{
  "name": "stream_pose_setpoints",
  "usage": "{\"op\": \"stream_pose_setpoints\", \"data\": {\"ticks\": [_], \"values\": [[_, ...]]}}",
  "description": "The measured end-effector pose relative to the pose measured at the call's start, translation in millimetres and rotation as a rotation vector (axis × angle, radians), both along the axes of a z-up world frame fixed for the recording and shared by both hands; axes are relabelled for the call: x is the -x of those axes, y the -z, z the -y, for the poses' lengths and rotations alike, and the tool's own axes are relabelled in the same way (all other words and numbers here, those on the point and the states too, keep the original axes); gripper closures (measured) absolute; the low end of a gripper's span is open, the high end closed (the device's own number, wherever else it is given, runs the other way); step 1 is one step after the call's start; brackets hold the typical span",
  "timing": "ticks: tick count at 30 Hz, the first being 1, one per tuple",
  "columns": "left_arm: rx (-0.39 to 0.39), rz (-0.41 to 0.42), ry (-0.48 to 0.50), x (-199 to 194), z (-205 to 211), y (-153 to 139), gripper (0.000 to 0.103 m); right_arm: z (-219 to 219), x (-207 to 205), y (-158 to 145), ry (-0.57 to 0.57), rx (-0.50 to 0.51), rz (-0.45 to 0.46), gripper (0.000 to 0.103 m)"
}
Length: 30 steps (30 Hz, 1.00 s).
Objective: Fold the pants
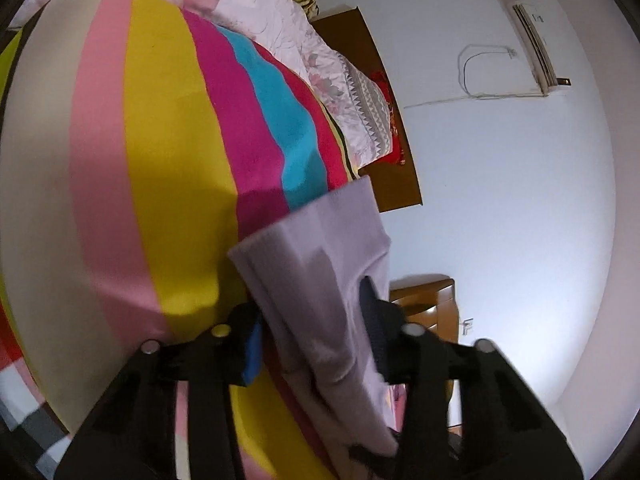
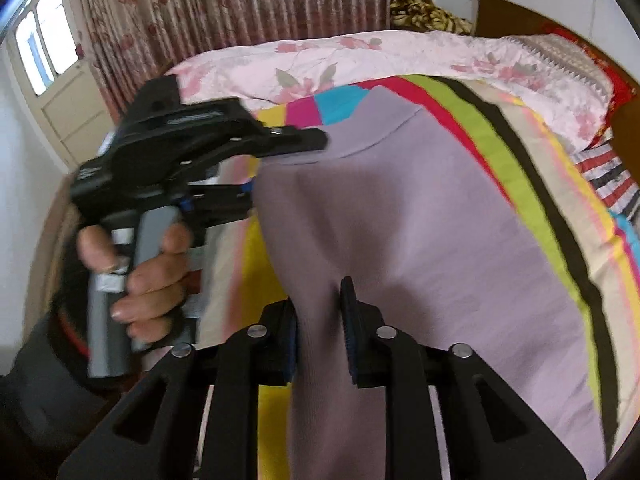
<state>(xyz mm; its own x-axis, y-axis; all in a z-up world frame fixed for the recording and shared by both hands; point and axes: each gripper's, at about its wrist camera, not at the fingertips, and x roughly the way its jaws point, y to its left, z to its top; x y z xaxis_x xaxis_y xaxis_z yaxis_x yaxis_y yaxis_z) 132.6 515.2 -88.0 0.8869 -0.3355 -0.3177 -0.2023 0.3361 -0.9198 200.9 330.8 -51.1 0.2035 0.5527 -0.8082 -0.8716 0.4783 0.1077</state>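
Note:
The lilac pants (image 2: 420, 208) lie spread over a bed with a striped multicolour blanket (image 2: 532, 184). My right gripper (image 2: 320, 320) is shut on a fold of the pants near their lower edge. My left gripper (image 1: 312, 320) is shut on another edge of the pants (image 1: 320, 248) and holds it lifted above the blanket (image 1: 168, 160). In the right wrist view the left gripper (image 2: 316, 140) shows at the left, held by a hand (image 2: 148, 272), its fingers at the pants' far left edge.
A pink floral quilt (image 2: 360, 60) and pillows lie at the head of the bed. A wooden headboard (image 1: 384, 120) and a wooden nightstand (image 1: 432, 304) stand by the white wall. Curtains (image 2: 240, 0) hang behind the bed.

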Motion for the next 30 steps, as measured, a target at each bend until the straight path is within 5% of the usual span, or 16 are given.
{"op": "stream_pose_setpoints", "data": {"ticks": [2, 6, 11, 15, 17, 24, 30], "values": [[-0.068, -0.009, 0.016, -2.9, 1.5, -5.3, 0.087, 11.2, 2.6, -3.8, -0.011, -0.034, -0.037, 0.043], [-0.254, 0.013, 0.010, 3.1, 8.3, -41.8, 0.092, 57.2, 1.8, -20.2, 0.040, -0.095, -0.045, 0.043], [-0.358, 0.077, 0.043, 2.4, 18.2, -85.0, 0.093, 116.8, -6.9, -24.8, 0.153, -0.052, -0.034, 0.043], [-0.432, 0.152, 0.062, 9.5, 39.6, -120.4, 0.093, 106.9, 27.2, 9.6, 0.086, 0.110, 0.010, 0.041], [-0.470, 0.194, 0.076, 13.4, 57.5, -141.6, 0.093, 108.3, 42.8, 9.1, 0.086, 0.092, 0.095, 0.041], [-0.636, 0.327, 0.184, 12.1, 148.2, -218.2, 0.093, 133.0, 36.4, -6.1, 0.142, 0.042, -0.011, 0.041], [-0.820, 0.465, 0.464, 42.1, 299.3, -246.4, 0.093, 283.7, 21.1, -43.7, 0.541, -0.408, -0.147, 0.040]]}}
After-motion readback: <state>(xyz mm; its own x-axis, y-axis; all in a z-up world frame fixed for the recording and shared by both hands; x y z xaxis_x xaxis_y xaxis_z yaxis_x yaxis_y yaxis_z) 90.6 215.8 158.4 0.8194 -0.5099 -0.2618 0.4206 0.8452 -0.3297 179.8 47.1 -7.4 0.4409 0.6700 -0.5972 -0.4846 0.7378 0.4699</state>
